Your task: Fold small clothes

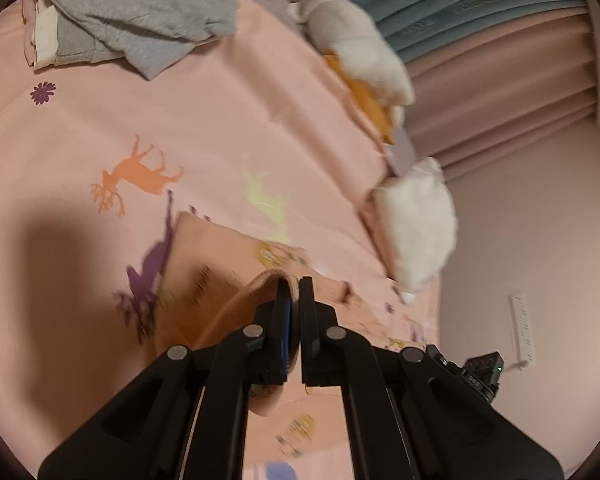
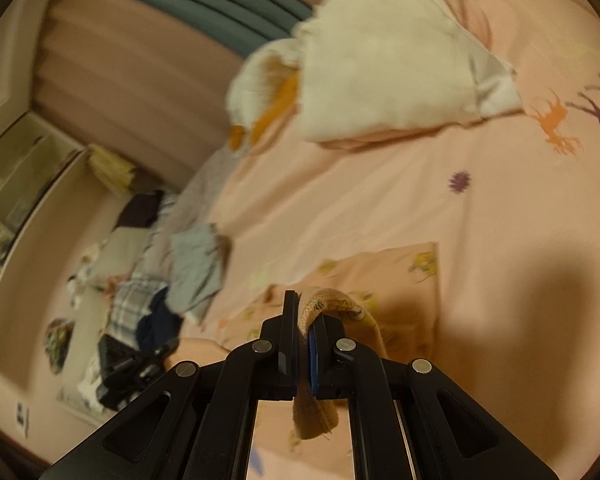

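While pinched at its ribbed hem, small pink printed garment (image 1: 236,264) partly lifted off pink bedsheet (image 1: 80,208), rest lying flat just ahead of the tips. Left gripper (image 1: 295,292) clamped tight on hem, fabric between the jaws. Right gripper (image 2: 306,308) likewise closed on hem of same garment (image 2: 380,276), strip hanging below. Grey folded clothes (image 1: 140,12) far back. White plush toy (image 1: 356,48) along bed edge. Frames blurred.

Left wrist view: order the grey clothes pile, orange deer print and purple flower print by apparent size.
1. grey clothes pile, largest, though farthest away.
2. orange deer print.
3. purple flower print, clearly smallest.
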`<state>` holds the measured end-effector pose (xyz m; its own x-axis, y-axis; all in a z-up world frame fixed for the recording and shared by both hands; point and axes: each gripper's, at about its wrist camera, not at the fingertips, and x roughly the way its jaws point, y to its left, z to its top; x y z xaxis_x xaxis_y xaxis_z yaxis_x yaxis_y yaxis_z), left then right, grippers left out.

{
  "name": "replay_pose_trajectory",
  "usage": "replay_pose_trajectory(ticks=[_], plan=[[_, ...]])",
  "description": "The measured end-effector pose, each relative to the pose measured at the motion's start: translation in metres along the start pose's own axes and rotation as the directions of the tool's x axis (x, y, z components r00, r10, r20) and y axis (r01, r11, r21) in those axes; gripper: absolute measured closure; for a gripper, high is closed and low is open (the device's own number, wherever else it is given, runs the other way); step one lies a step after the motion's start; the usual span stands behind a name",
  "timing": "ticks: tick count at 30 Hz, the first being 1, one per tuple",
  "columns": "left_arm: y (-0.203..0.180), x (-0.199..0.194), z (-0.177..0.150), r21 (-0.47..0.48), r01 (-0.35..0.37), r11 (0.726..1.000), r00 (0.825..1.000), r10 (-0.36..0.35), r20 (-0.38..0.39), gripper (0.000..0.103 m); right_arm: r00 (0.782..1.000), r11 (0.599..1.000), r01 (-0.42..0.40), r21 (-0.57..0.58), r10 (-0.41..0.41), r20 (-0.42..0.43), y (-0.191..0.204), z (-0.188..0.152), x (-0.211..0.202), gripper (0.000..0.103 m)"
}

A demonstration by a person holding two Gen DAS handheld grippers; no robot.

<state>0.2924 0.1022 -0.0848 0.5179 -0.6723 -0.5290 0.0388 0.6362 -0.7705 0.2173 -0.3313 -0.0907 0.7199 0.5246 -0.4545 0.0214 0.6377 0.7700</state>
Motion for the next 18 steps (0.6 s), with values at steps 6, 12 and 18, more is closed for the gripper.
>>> replay_pose_trajectory(ticks=[6, 12, 18], plan=[[0.037, 0.029, 0.010, -0.098, -0.092, 0.991, 0.995, 0.089, -0.037, 0.103, 0.995, 0.995, 0.090, 0.053, -0.087, -0.052, -0.027, 0.000, 0.019, 0.097], [0.041, 0.024, 0.007, -0.098, -0.056, 0.994, 0.996, 0.048, -0.080, 0.090, 0.993, 0.994, 0.064, 0.092, -0.054, -0.110, -0.033, -0.002, 0.014, 0.095], [0.027, 0.014, -0.004, -0.019, -0.061, 0.998, 0.993, 0.059, -0.105, 0.065, 0.988, 0.998, 0.044, 0.051, -0.036, -0.151, -0.027, -0.010, 0.003, 0.069]])
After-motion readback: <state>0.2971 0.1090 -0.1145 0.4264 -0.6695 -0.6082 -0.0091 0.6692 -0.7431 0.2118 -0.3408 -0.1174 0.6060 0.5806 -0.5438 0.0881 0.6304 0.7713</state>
